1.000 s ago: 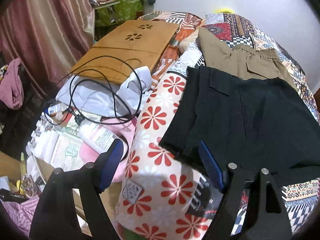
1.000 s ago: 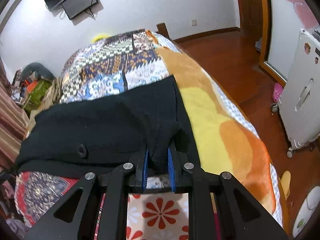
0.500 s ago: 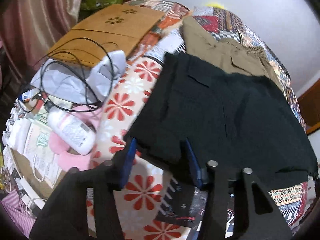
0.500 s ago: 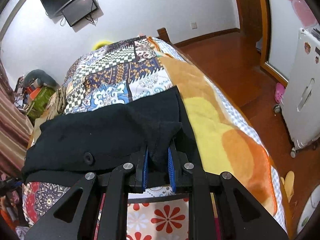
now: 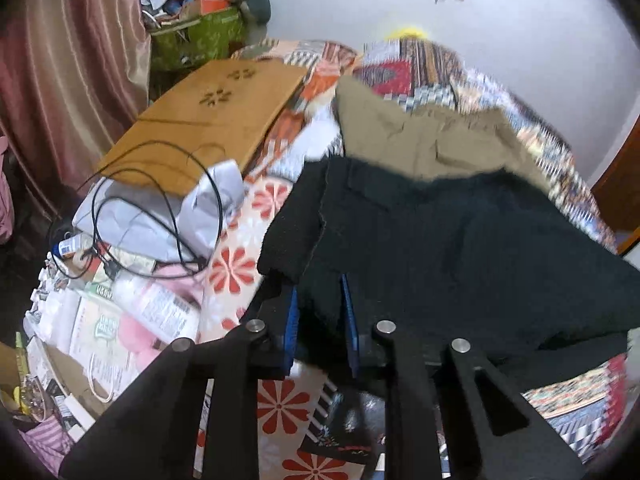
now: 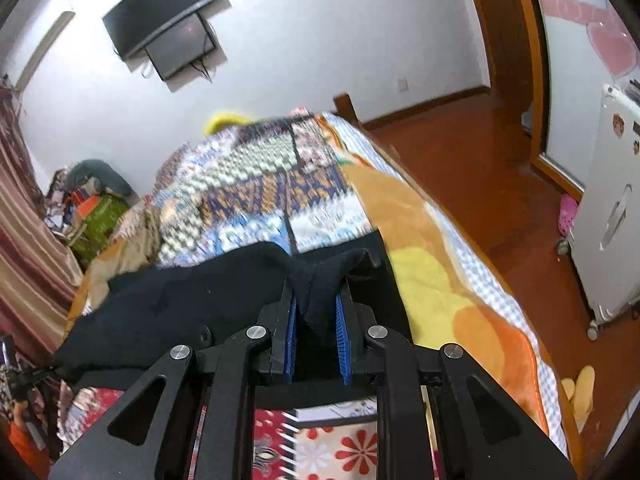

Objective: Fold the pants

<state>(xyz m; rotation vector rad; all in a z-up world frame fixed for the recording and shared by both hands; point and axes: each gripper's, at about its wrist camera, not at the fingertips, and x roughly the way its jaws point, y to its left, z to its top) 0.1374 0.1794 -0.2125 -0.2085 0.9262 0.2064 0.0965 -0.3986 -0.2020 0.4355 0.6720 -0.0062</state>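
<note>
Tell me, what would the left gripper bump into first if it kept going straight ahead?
The left gripper already has its jaws shut on the black pants, so that cloth comes first. Past it, the line seems to lead to the tan pants on the bed, though depth is hard to judge.

You are working in a home bedroom: patchwork-quilted bed [image 6: 280, 184] ahead, wall-mounted television [image 6: 168, 36] hanging at eleven o'clock.

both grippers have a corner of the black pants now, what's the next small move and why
Probably lift both corners together and carry them forward over the rest of the black pants to make the fold. The left gripper and right gripper each pinch black cloth between their pads, and the garment lies flat on the bed beside the khaki pants.
</note>
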